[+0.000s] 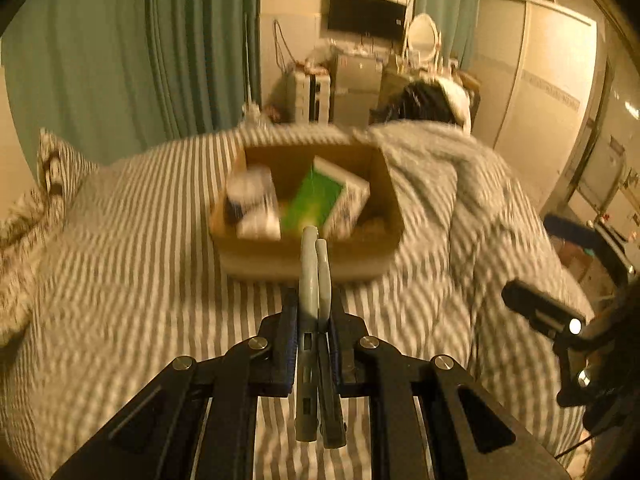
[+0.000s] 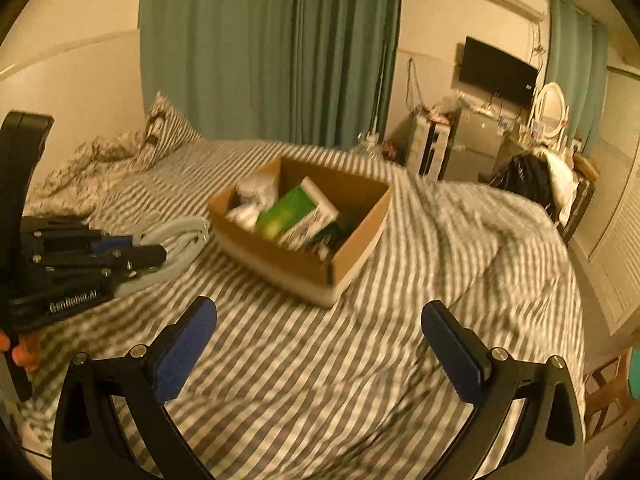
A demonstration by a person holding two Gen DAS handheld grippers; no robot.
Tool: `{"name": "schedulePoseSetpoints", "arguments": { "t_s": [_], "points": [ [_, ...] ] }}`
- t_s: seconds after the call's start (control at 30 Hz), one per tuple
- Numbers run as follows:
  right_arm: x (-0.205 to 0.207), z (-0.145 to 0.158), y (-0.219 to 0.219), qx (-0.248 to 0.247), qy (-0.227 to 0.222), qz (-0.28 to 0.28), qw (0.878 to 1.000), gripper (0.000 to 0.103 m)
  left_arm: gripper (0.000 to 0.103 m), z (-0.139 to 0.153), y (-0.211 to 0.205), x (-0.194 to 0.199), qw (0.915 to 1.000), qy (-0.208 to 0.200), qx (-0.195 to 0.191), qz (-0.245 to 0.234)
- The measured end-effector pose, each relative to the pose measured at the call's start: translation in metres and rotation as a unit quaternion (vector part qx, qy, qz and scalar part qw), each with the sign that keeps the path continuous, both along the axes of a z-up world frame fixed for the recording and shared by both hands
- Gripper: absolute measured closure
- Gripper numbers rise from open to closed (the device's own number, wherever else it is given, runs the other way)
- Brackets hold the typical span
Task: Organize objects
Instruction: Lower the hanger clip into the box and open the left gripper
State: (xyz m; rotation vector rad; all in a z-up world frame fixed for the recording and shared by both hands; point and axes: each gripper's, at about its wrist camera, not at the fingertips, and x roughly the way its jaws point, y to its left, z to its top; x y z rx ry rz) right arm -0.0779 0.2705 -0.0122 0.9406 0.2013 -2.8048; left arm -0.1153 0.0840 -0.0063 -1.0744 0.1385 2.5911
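An open cardboard box [image 1: 308, 258] stands on the striped bed; it also shows in the right wrist view [image 2: 352, 256]. Inside lie a green and white carton [image 1: 316, 200], also in the right wrist view [image 2: 292, 208], and white blurred items [image 1: 256, 200]. My left gripper [image 1: 316, 240] is shut and empty, its grey fingertips just before the box's near wall; it shows at the left of the right wrist view [image 2: 196, 228]. My right gripper [image 2: 316, 320] is open wide and empty, above the sheet short of the box.
A rumpled striped duvet [image 1: 460, 184] lies right of the box. A patterned pillow [image 2: 164, 132] is at the bed's head by green curtains [image 2: 260, 48]. A cluttered dresser with a mirror [image 2: 550, 110] and a wall TV [image 2: 496, 72] stand beyond.
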Motion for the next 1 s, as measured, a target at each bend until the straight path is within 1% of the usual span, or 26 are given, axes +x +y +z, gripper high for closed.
{"name": "schedulePoseSetpoints", "arguments": {
  "t_s": [0.07, 0.17, 0.23, 0.3, 0.4, 0.57, 0.6, 0.63, 0.7, 0.77, 0.87, 0.93, 0.97, 1.0],
  "points": [
    [-0.017, 0.012, 0.006, -0.004, 0.009, -0.004, 1.000, 0.000, 0.090, 0.018, 0.005, -0.022, 0.9999, 0.015, 0.005, -0.002],
    [-0.050, 0.026, 0.014, -0.005, 0.016, -0.014, 1.000, 0.000, 0.090, 0.035, 0.014, -0.057, 0.9995, 0.030, 0.004, -0.001],
    [-0.076, 0.032, 0.018, 0.003, 0.019, -0.020, 1.000, 0.000, 0.090, 0.040, 0.021, -0.082, 0.9995, 0.033, 0.002, -0.003],
    [-0.097, 0.035, 0.020, 0.009, 0.023, -0.021, 0.999, 0.000, 0.090, 0.039, 0.027, -0.108, 0.9995, 0.030, 0.002, -0.006],
    [-0.128, 0.034, 0.023, 0.004, 0.024, -0.021, 0.999, 0.000, 0.090, 0.026, 0.034, -0.146, 0.9997, 0.018, 0.002, -0.014],
    [-0.175, 0.019, 0.022, 0.005, 0.013, -0.014, 1.000, 0.000, 0.090, -0.011, 0.048, -0.198, 0.9995, -0.006, -0.025, -0.019],
    [-0.181, 0.015, 0.022, 0.007, 0.010, -0.013, 1.000, 0.000, 0.090, -0.018, 0.050, -0.207, 0.9994, -0.015, -0.026, -0.018],
    [-0.188, 0.011, 0.021, 0.008, 0.005, -0.010, 1.000, 0.000, 0.090, -0.027, 0.050, -0.218, 0.9991, -0.033, -0.020, -0.021],
    [-0.197, 0.003, 0.021, 0.011, 0.004, -0.008, 1.000, 0.000, 0.090, -0.039, 0.051, -0.225, 0.9986, -0.045, -0.015, -0.022],
    [-0.201, -0.005, 0.024, 0.010, 0.003, -0.015, 1.000, 0.000, 0.090, -0.047, 0.053, -0.232, 0.9984, -0.047, -0.022, -0.022],
    [-0.205, -0.014, 0.032, -0.015, -0.004, -0.024, 1.000, 0.000, 0.088, -0.054, 0.052, -0.230, 0.9985, -0.045, -0.025, -0.019],
    [-0.203, -0.017, 0.037, -0.029, -0.008, -0.034, 0.999, 0.000, 0.082, -0.052, 0.051, -0.226, 0.9988, -0.039, -0.025, -0.017],
    [-0.202, -0.017, 0.040, -0.034, -0.014, -0.038, 0.999, 0.000, 0.067, -0.050, 0.050, -0.224, 0.9988, -0.040, -0.022, -0.016],
    [-0.200, -0.016, 0.040, -0.035, -0.018, -0.040, 0.998, 0.000, 0.044, -0.046, 0.047, -0.222, 0.9990, -0.040, -0.017, -0.011]
  ]
}}
